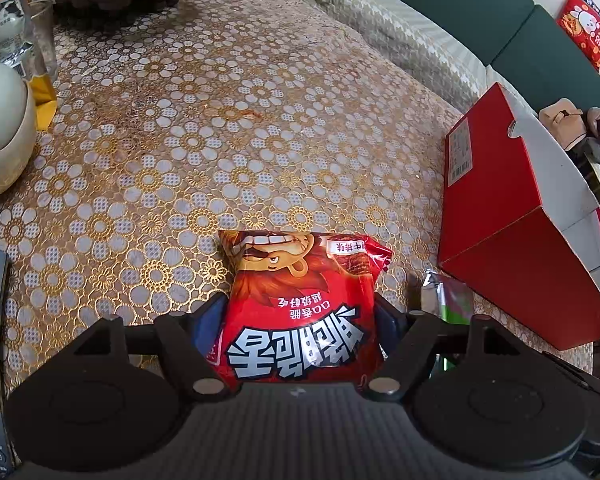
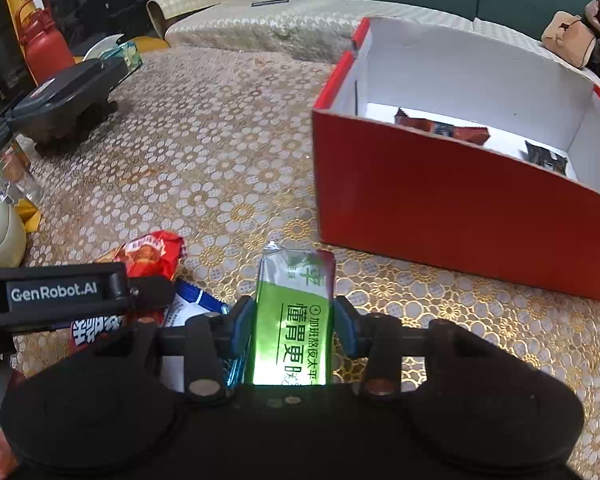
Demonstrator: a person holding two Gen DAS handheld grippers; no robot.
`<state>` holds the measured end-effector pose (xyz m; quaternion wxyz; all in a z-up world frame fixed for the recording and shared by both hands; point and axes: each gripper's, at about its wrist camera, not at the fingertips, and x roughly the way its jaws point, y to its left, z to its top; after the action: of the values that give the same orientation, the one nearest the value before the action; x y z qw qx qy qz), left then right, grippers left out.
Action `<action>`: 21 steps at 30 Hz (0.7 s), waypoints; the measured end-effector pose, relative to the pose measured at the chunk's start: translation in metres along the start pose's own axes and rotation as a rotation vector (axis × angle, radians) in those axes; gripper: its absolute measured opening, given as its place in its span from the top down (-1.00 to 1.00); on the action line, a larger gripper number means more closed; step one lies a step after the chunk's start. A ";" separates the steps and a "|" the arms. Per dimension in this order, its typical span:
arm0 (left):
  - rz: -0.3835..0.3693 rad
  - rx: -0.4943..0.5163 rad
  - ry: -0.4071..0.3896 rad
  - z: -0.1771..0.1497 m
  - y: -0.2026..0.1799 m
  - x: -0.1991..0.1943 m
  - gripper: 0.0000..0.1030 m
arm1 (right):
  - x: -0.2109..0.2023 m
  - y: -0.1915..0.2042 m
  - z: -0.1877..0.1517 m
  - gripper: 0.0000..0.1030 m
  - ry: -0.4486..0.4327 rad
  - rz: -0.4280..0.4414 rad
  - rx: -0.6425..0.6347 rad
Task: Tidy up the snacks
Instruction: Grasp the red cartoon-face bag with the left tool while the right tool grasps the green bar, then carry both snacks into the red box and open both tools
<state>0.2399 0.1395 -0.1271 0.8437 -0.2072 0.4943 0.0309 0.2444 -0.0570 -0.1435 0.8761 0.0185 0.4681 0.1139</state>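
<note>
Your right gripper point(image 2: 294, 326) is clamping the green packet point(image 2: 294, 312) between its blue pads, and the jaws are standing narrow on it. The packet's long axis is running straight out along the fingers, toward the far edge of the tabletop point(image 2: 220, 152). The open red box point(image 2: 440, 196) is sitting ahead and to the right, toward the right edge, nearer this hand than the other, with a few dark packets already lying inside.

Your left gripper point(image 1: 300, 320) is holding the red snack bag point(image 1: 302, 304) across its width, jaws spread wide on it, bag pointing forward.

I am reading "GenRobot.AI" on the left gripper's housing, seen from the right wrist. The bag is showing large white Chinese lettering and a cartoon face; the green packet is carrying green Chinese text.
</note>
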 end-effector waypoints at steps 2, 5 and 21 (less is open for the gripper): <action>0.003 -0.002 -0.002 -0.001 0.000 -0.003 -0.44 | -0.004 -0.003 -0.001 0.17 -0.007 -0.001 0.009; 0.006 -0.006 -0.005 -0.003 0.001 -0.007 -0.44 | -0.011 -0.005 -0.004 0.17 -0.009 0.009 0.018; 0.028 0.084 -0.083 -0.024 -0.034 -0.060 -0.44 | -0.080 -0.035 -0.018 0.19 -0.116 0.056 0.076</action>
<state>0.1981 0.1087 -0.0754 0.8708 -0.1633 0.4627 0.0307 0.1927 -0.1094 -0.0934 0.8969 0.0715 0.4197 0.1195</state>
